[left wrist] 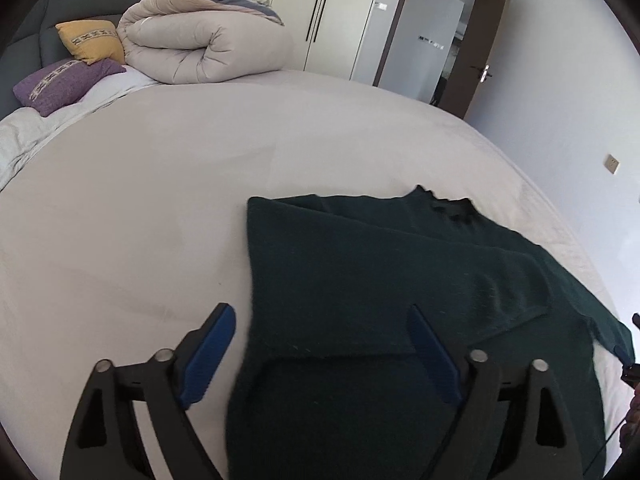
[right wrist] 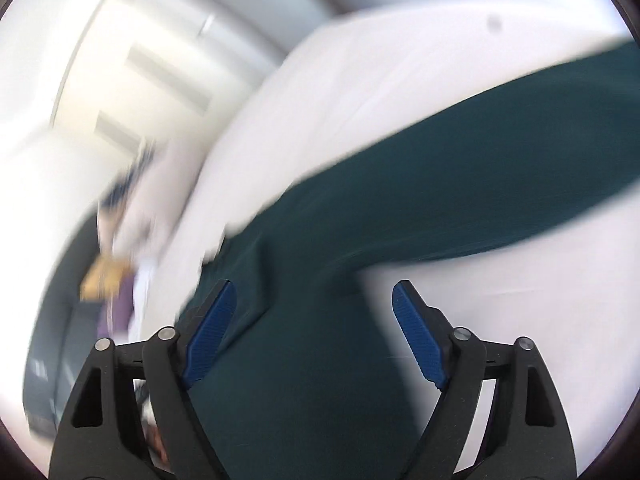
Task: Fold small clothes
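A dark green sweater [left wrist: 380,272] lies on the pale bed sheet [left wrist: 140,200], one sleeve folded across its body, collar at the far side. My left gripper [left wrist: 320,316] is open just above the sweater's near left edge, holding nothing. In the right wrist view, which is blurred by motion, my right gripper [right wrist: 314,292] is open over the sweater [right wrist: 400,184], whose dark green cloth runs between and beyond the blue pads [right wrist: 416,332]. A tip of the right gripper [left wrist: 634,360] shows at the sweater's right sleeve end in the left wrist view.
A rolled beige duvet [left wrist: 204,44], a yellow pillow [left wrist: 94,40] and a purple pillow [left wrist: 66,84] lie at the head of the bed. White wardrobes [left wrist: 320,12] and an open brown door [left wrist: 488,48] stand beyond the bed's far edge.
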A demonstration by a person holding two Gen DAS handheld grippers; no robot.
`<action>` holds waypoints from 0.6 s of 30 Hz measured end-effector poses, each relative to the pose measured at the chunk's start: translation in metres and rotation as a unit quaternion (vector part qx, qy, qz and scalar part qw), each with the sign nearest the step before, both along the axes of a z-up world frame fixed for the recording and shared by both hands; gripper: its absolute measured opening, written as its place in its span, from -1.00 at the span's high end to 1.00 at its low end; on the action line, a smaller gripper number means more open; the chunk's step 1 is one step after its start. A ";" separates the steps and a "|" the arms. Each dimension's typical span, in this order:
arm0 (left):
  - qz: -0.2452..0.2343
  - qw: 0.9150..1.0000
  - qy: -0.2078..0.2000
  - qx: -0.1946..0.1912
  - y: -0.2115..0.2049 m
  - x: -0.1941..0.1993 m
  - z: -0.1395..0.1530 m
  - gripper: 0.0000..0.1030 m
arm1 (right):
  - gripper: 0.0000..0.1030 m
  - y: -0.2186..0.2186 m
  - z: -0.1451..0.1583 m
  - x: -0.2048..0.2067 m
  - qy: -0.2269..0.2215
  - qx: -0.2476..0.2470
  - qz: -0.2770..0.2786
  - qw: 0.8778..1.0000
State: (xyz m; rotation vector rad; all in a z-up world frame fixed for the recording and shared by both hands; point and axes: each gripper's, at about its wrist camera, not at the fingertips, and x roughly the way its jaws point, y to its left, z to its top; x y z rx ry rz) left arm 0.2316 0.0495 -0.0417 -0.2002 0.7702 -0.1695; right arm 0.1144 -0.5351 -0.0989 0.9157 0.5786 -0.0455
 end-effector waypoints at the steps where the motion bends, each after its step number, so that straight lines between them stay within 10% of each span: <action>1: -0.009 1.000 0.000 -0.015 -0.007 -0.009 0.003 -0.91 | -0.57 -0.024 -0.003 -0.023 -0.003 0.014 -0.027 1.000; 8: -0.084 0.993 0.061 -0.050 -0.069 -0.034 0.002 -0.96 | -0.39 -0.149 -0.052 -0.142 -0.017 0.172 -0.202 0.964; 16: -0.088 0.988 0.100 -0.076 -0.097 -0.032 -0.006 -0.96 | -0.21 -0.212 -0.062 -0.132 -0.045 0.215 -0.256 0.941; 18: -0.090 0.987 0.106 -0.077 -0.099 -0.029 -0.011 -0.96 | 0.21 -0.223 -0.065 -0.124 -0.044 0.217 -0.260 0.940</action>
